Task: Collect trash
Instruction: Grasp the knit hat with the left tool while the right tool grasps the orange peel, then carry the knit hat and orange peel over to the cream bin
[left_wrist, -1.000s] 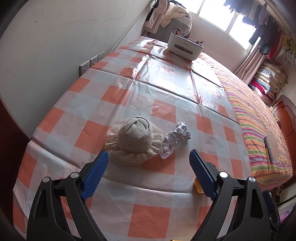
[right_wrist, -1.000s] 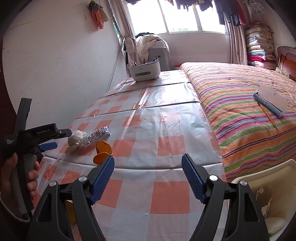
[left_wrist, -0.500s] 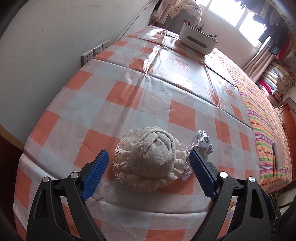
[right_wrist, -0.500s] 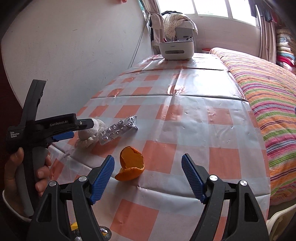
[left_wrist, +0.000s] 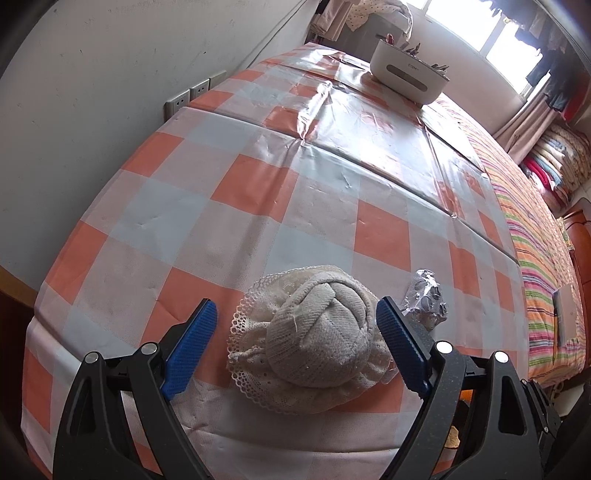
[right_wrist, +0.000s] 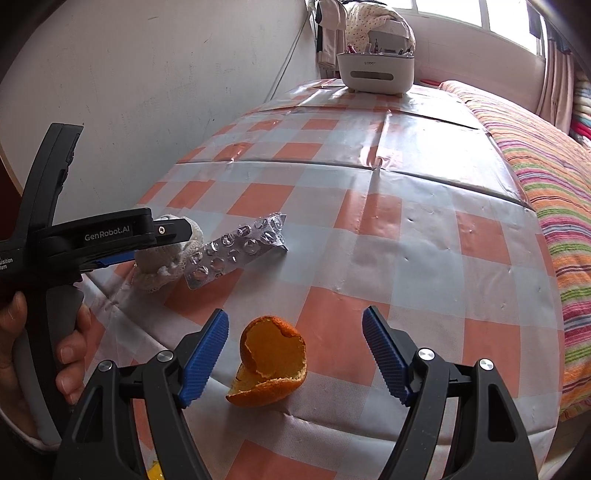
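Left gripper (left_wrist: 295, 332): fingers closing around cloth bundle (left_wrist: 314, 339) – not yet pressing
Right gripper (right_wrist: 295, 350): fingers open, astride orange peel (right_wrist: 269, 365)
Risk: peel may crumble – too brittle

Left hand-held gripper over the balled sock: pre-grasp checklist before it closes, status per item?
1. Balled sock between the left hand-held gripper jaws: ok, and the jaws are closing.
2. Pads pressing on the sock: not ok; a gap shows on the left side, the right pad is at its edge.
3. Blister pack clear of the grasp: cannot tell; it lies right beside the sock, near the right pad.
4. Right hand-held gripper out of the way: ok; it is open around the orange peel.
5. Sock resting flat on the checked tablecloth: ok.
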